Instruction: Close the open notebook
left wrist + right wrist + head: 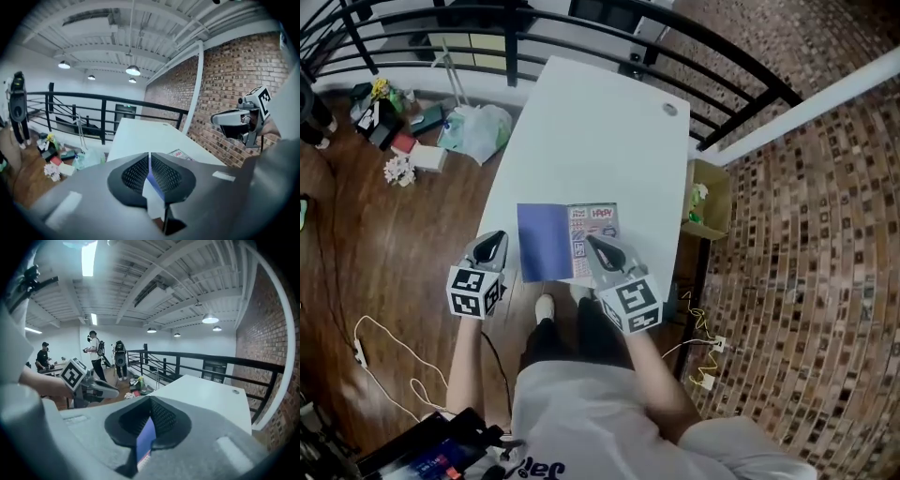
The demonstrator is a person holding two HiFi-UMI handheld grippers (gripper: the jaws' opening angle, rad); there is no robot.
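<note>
Open notebook (567,242) lies flat at the near edge of the white counter (600,141), with left tongs (497,240) beside it and right tongs (593,244) above, both slightly apart and empty, seemingly approaching to fold one cover over.

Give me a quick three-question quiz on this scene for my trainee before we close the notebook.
1. What colour is the left-hand half of the notebook?
2. In the head view, which tool overlaps the notebook's printed page? A: left tool. B: right tool.
3. True or false: the notebook already lies shut.
Key: 1 blue; 2 B; 3 false.
</note>
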